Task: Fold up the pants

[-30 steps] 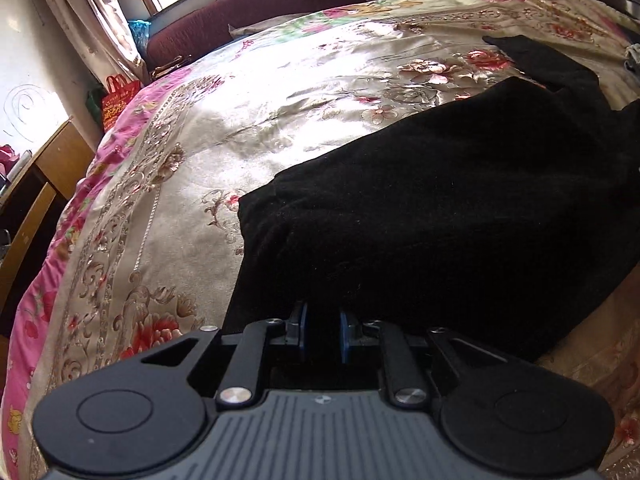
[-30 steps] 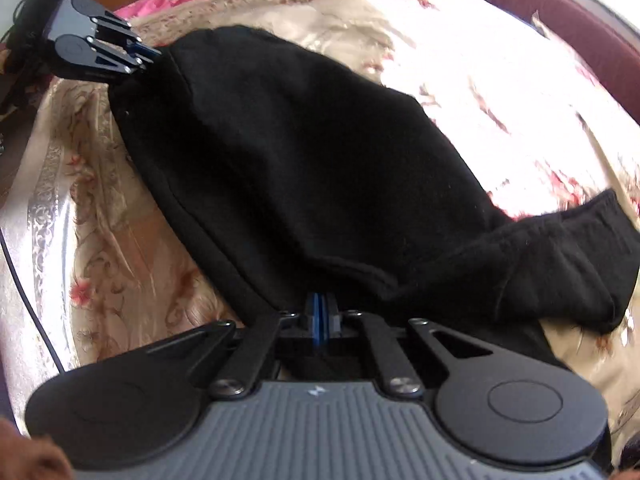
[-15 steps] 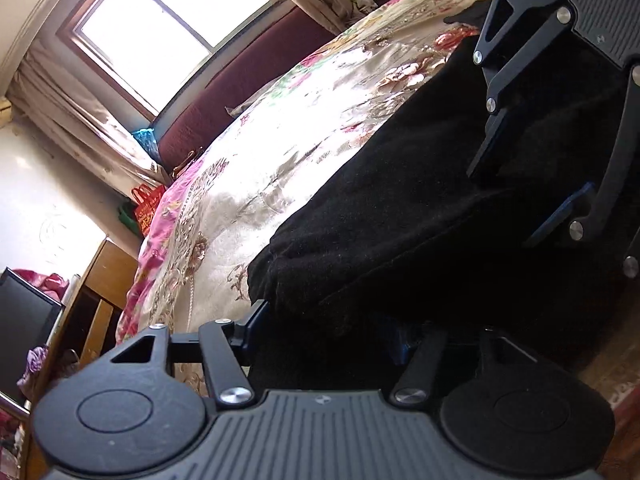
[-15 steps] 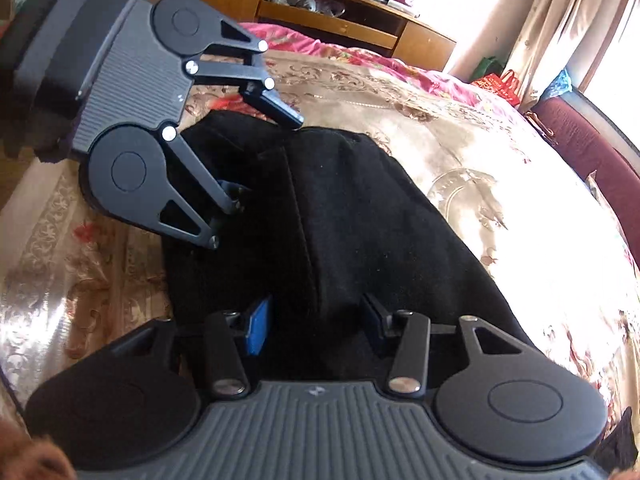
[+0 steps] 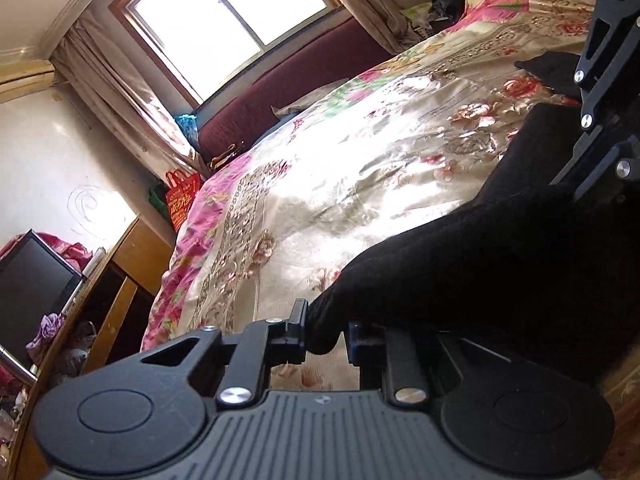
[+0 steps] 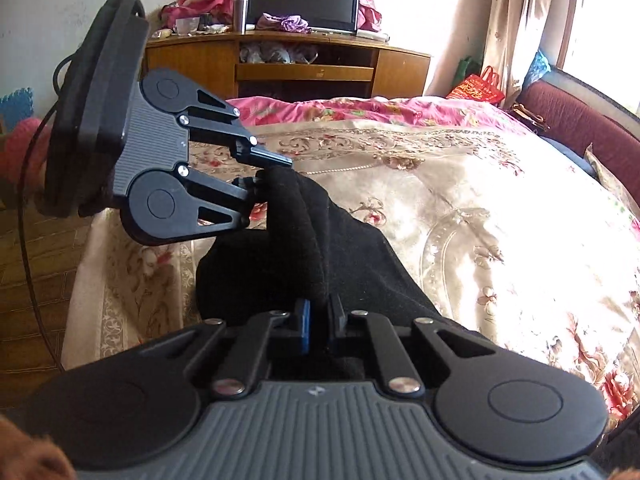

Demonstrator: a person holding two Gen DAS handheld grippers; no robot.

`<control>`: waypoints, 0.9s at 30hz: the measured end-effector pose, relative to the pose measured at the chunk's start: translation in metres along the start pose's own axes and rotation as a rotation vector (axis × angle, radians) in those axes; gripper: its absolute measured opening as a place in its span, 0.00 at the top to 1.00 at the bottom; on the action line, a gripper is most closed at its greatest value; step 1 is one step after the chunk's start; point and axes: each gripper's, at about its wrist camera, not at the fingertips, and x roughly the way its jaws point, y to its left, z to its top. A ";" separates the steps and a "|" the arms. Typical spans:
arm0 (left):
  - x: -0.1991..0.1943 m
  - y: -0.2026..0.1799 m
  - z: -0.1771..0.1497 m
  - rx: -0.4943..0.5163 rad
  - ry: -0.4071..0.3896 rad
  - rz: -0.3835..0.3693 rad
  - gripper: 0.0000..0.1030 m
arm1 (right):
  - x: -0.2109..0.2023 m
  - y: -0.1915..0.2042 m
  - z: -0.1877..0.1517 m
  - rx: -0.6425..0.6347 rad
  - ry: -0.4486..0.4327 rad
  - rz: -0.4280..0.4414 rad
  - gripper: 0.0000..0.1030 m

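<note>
Bunching black pants (image 6: 304,240), thick rolled edge, floral bedspread (image 6: 500,216)

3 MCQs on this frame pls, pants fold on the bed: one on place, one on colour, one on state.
1. Where do the pants lie?
A. on the flowered bedspread
B. on the wooden cabinet
C. on the floor

2. What colour are the pants?
A. pink
B. black
C. beige

3. What is between the fingers of the right gripper?
A. nothing
B. a red bag
C. a bunched fold of the pants

Answers:
1 A: the dark cloth spreads over the bedspread, with the cabinet far behind it.
2 B: the cloth is black in both views, against the beige and pink cover.
3 C: a ridge of cloth runs down into the narrow gap between the blue-padded fingers. The left gripper also has an edge of the pants in its closing jaws.
</note>
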 end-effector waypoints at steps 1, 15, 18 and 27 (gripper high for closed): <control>0.003 -0.004 -0.009 0.002 0.023 0.003 0.65 | 0.007 0.004 -0.005 0.023 0.026 0.014 0.92; -0.011 -0.021 -0.054 -0.118 0.080 0.036 0.74 | 0.014 0.035 -0.031 -0.017 0.043 0.018 0.92; -0.021 -0.021 -0.057 -0.147 0.074 0.019 0.71 | 0.022 0.038 -0.039 -0.004 0.075 0.038 0.91; -0.028 -0.029 -0.045 -0.142 0.019 -0.114 0.22 | 0.018 0.040 -0.043 -0.040 0.067 0.034 0.91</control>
